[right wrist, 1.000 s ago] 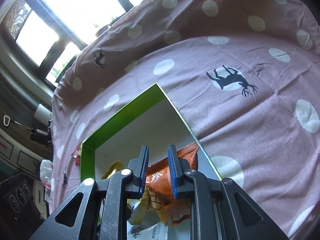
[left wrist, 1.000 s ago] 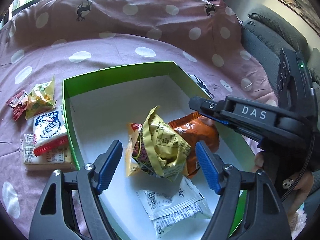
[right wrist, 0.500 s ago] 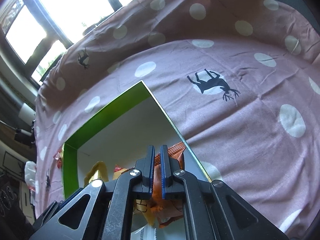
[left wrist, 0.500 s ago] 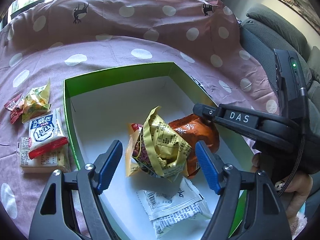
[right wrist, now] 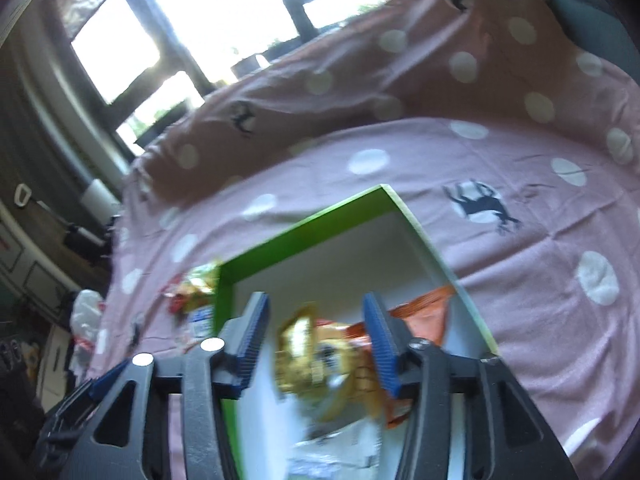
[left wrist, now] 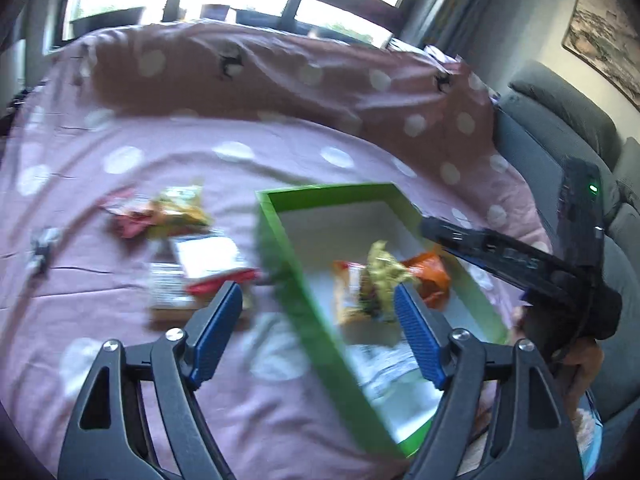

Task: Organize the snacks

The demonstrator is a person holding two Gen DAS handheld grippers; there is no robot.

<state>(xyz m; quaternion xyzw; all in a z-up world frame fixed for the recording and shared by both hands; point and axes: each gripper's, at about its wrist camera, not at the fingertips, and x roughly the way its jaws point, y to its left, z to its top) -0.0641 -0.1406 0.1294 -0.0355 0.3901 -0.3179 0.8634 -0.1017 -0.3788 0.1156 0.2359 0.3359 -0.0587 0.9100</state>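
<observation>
A green box (left wrist: 280, 248) with a white floor holds a gold packet (left wrist: 380, 268), an orange packet (left wrist: 432, 276) and a white packet (left wrist: 384, 364). My left gripper (left wrist: 316, 300) hovers over the box's left wall, jaws opening, nothing between the pads. Left of the box, on the cloth, lie a yellow-green packet (left wrist: 180, 212), a white-blue packet (left wrist: 208, 256) and a cracker pack (left wrist: 168, 296). My right gripper (right wrist: 316, 308) hangs above the gold packet (right wrist: 304, 356) and the orange packet (right wrist: 424, 312), its jaws opening and the pads touching neither. Both views are blurred.
A pink cloth with white dots and deer prints (right wrist: 480, 208) covers the surface. A grey sofa (left wrist: 560, 120) stands to the right, windows behind. The right gripper's black body (left wrist: 520, 260) reaches over the box's right wall, with a person's hand (left wrist: 580, 364) below it.
The right gripper, earlier shut on the orange packet, has let it go and risen. The left gripper has swung left and up from over the box's middle, jaws a little wider.
</observation>
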